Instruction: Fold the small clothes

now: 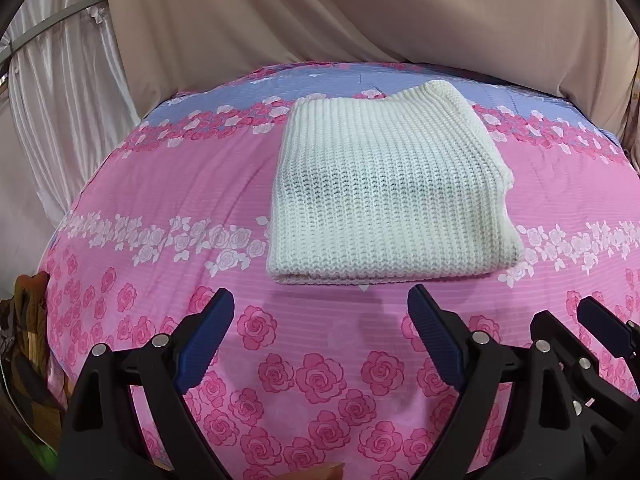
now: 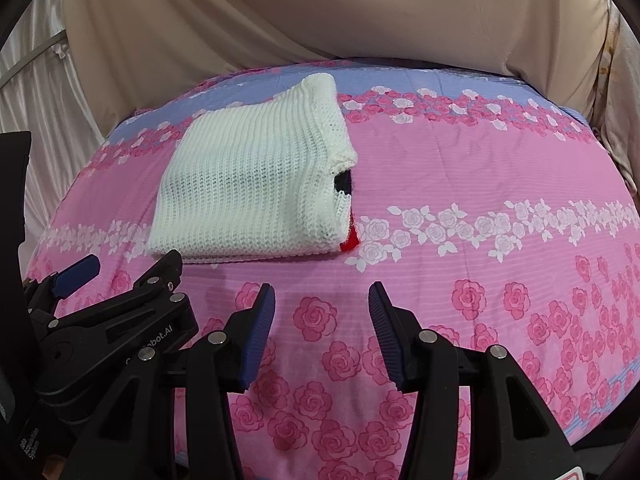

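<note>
A white knitted sweater [image 1: 384, 196] lies folded into a thick rectangle on the pink rose-patterned bedsheet [image 1: 160, 200]. In the right wrist view the sweater [image 2: 248, 184] sits to the left, with a bit of black and red knit showing at its right edge [image 2: 348, 236]. My left gripper [image 1: 320, 312] is open and empty, just in front of the sweater's near edge. My right gripper [image 2: 322, 304] is open and empty, in front and to the right of the sweater. The right gripper also shows in the left wrist view [image 1: 592, 320], and the left gripper in the right wrist view [image 2: 120, 272].
Beige cloth [image 1: 360, 12] hangs behind the bed, with white curtain [image 1: 60, 120] at the left. Brown patterned fabric [image 1: 24, 320] lies off the bed's left edge. The bedsheet [image 2: 480, 160] stretches right of the sweater.
</note>
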The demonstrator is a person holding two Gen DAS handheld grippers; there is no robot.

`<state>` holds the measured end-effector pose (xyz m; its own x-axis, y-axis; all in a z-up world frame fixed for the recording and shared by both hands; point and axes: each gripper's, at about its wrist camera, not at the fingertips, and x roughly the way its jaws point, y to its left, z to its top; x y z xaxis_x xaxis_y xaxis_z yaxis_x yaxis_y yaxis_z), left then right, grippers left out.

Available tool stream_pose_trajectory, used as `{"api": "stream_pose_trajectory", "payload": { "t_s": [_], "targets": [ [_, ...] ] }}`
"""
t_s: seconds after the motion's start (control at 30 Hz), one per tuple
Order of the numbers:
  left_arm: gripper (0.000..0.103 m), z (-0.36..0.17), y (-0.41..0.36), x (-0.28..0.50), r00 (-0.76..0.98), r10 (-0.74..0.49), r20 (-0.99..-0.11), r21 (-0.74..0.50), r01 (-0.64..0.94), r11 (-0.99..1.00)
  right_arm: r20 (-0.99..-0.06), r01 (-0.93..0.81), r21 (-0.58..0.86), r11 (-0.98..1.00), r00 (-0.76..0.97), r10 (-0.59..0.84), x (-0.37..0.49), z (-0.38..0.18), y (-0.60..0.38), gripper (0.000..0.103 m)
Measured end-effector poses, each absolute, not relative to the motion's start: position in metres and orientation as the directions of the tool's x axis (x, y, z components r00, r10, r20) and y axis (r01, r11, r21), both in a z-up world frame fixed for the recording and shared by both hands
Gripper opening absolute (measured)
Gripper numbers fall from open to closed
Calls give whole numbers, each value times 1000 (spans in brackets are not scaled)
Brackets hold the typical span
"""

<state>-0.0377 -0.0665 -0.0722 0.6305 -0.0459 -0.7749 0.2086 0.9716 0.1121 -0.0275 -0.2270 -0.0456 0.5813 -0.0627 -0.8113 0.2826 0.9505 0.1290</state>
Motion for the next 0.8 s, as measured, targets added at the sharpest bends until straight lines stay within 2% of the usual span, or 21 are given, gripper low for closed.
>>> {"api": "stream_pose_trajectory", "payload": {
  "t_s": [0.8],
  "targets": [
    [85,-74,-65,-36,633,-40,-773,119,206,971,-814,284,130,950,577,-61,-26,-47,-225,48]
  ]
}}
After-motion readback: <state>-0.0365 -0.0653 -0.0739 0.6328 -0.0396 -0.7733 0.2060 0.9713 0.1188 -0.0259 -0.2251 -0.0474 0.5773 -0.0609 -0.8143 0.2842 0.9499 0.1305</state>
